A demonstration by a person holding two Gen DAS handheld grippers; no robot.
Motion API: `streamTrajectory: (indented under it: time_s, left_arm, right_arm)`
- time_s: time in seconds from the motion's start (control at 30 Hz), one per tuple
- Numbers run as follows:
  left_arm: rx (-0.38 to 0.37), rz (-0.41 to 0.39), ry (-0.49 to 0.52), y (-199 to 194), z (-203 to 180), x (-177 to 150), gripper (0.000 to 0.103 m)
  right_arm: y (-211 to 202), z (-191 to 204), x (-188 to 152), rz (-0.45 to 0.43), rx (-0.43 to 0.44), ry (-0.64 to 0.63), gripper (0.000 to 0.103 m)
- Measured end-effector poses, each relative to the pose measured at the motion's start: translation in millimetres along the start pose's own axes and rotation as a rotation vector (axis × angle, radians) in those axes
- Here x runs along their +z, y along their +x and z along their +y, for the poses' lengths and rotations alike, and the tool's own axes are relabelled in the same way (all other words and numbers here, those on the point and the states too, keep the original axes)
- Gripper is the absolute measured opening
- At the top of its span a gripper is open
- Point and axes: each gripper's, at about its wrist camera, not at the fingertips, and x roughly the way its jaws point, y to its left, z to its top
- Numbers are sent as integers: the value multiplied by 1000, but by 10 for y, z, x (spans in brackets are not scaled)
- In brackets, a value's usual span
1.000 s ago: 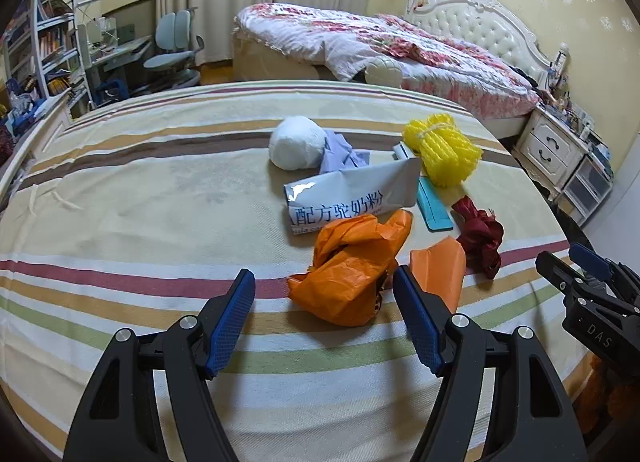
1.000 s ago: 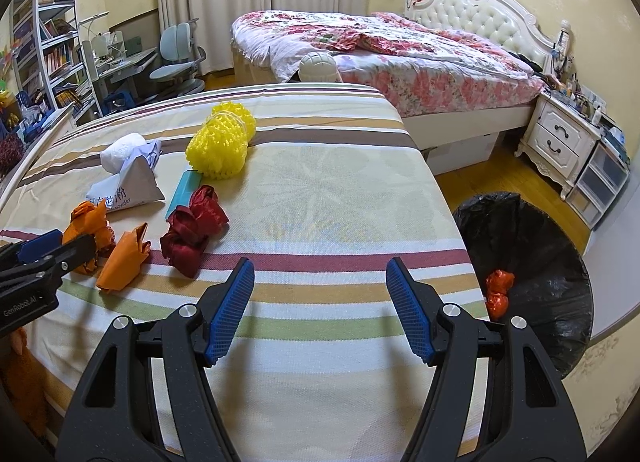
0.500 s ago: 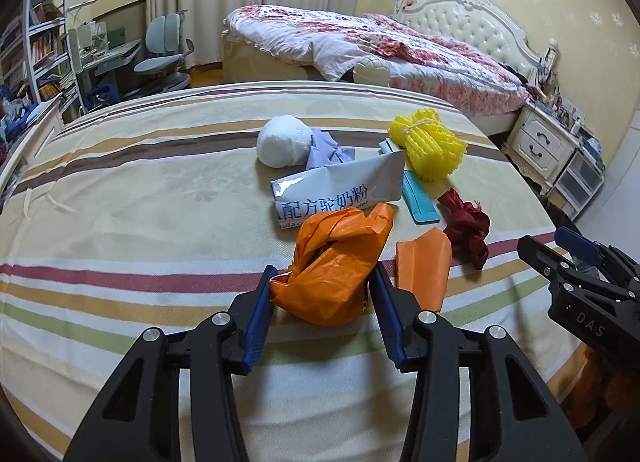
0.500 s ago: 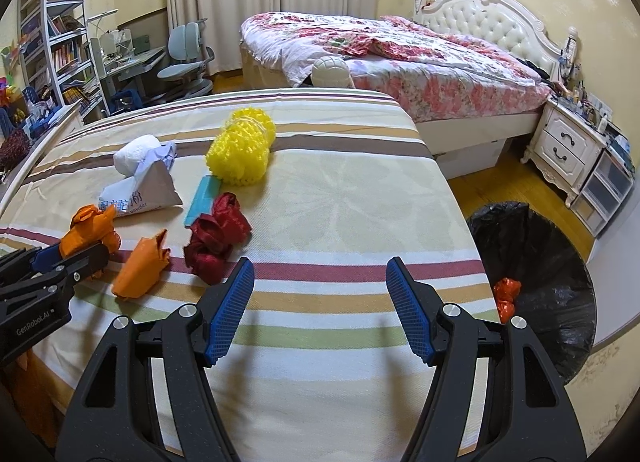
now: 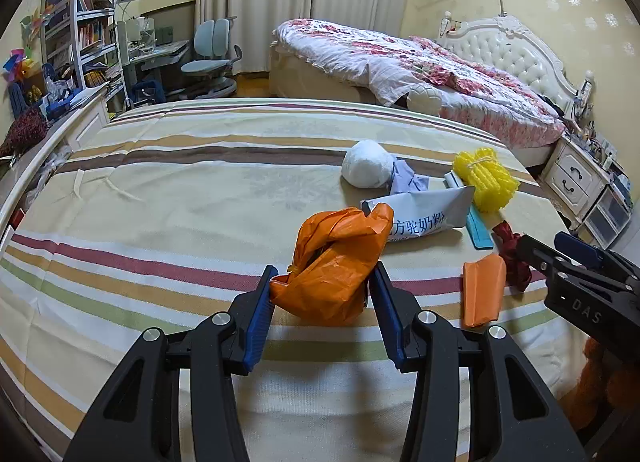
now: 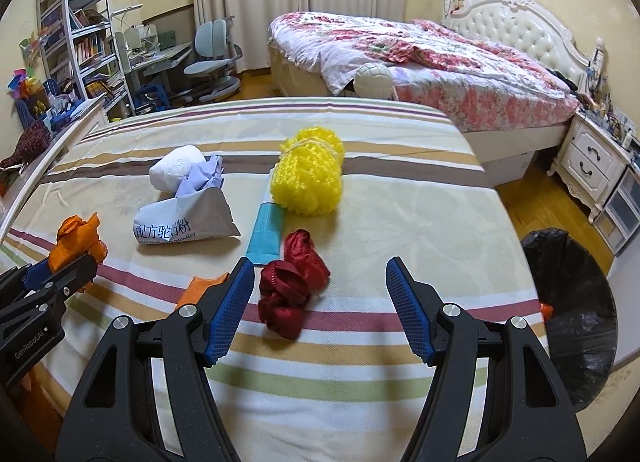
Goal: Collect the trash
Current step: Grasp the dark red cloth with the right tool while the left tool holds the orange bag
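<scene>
Striped bedcover (image 6: pixel 400 197) carries the trash pile; black bin (image 6: pixel 576 302) stands on the floor just past its edge. Left gripper (image 5: pixel 322 294) is clamped on the orange bag (image 5: pixel 340 262), at the pile's near side beside the milk-powder pouch (image 5: pixel 424 217). Right gripper (image 6: pixel 320 302) is spread wide, empty, beside the red cloth (image 6: pixel 292 286). Risk: thin crumpled plastic could slip out during carry.

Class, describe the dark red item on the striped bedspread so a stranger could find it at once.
Start at the striped bedspread. Find the yellow foam netting, then the teal strip below it. The crumpled red ribbon lies just beside that strip, the only dark red, glossy piece there.
</scene>
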Motion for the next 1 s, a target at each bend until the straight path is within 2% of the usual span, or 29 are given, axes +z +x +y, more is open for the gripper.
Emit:
streamTrajectory:
  time_s: [0.17, 0.33, 0.4, 0.7, 1.0]
  left_arm:
    - [-5, 15, -1, 41, 6, -34, 47]
    - [-11, 15, -7, 56, 11, -33, 47]
    - [-13, 16, -9, 64, 1, -34, 47]
    - [-45, 4, 9, 24, -145, -52, 47]
    - [-107, -24, 50, -117, -542, -51, 47]
  right_arm:
    - [133, 49, -8, 51, 7, -11, 62]
    - [174, 45, -51, 85, 30, -6, 31]
    - [152, 43, -63, 82, 27, -7, 26]
    - [-14, -101, -153, 60, 19, 25, 24]
    - [-314, -470, -227, 4, -44, 71, 24]
